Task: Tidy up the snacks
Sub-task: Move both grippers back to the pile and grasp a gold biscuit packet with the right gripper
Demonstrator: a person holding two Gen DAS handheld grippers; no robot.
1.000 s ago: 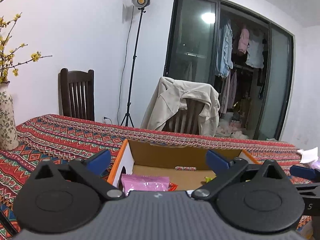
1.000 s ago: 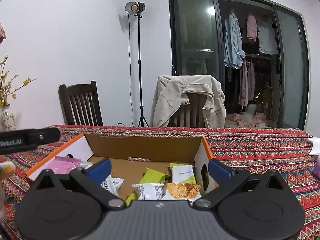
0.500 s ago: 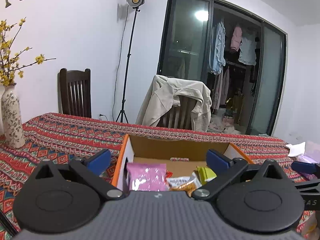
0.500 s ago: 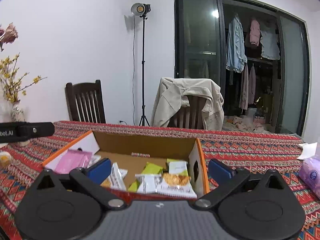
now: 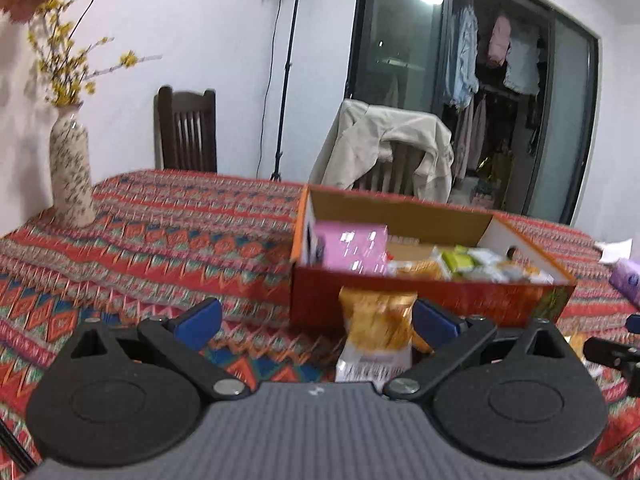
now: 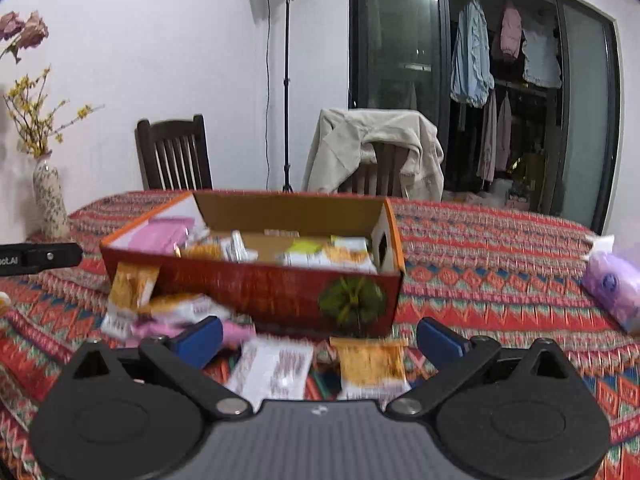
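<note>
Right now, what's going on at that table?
A person is sorting snacks with two handheld grippers. The left gripper and right gripper both hang open, holding nothing. The orange box already holds several packets, while more snack packets lie loose on the tablecloth in front of it.

Patterned tablecloth (image 5: 168, 248): red, orange and blue geometric bands, covering the table. Floral vase (image 5: 70, 176): slim, upright, at 9 o'clock on the cloth, holding yellow-blossom twigs (image 5: 68, 60) and a faded pink flower. Dark wooden chair (image 6: 174, 154): slatted back, at 11 o'clock behind the table. Second chair at 12 o'clock, draped with a beige jacket (image 6: 374, 146). Studio light on a stand (image 6: 285, 80): against the white wall, between the chairs. Glass sliding doors (image 6: 400, 64): at 1 o'clock, hanging clothes (image 6: 472, 56) beyond. Lilac tissue pack (image 6: 612, 284): at 3 o'clock on the cloth.
</note>
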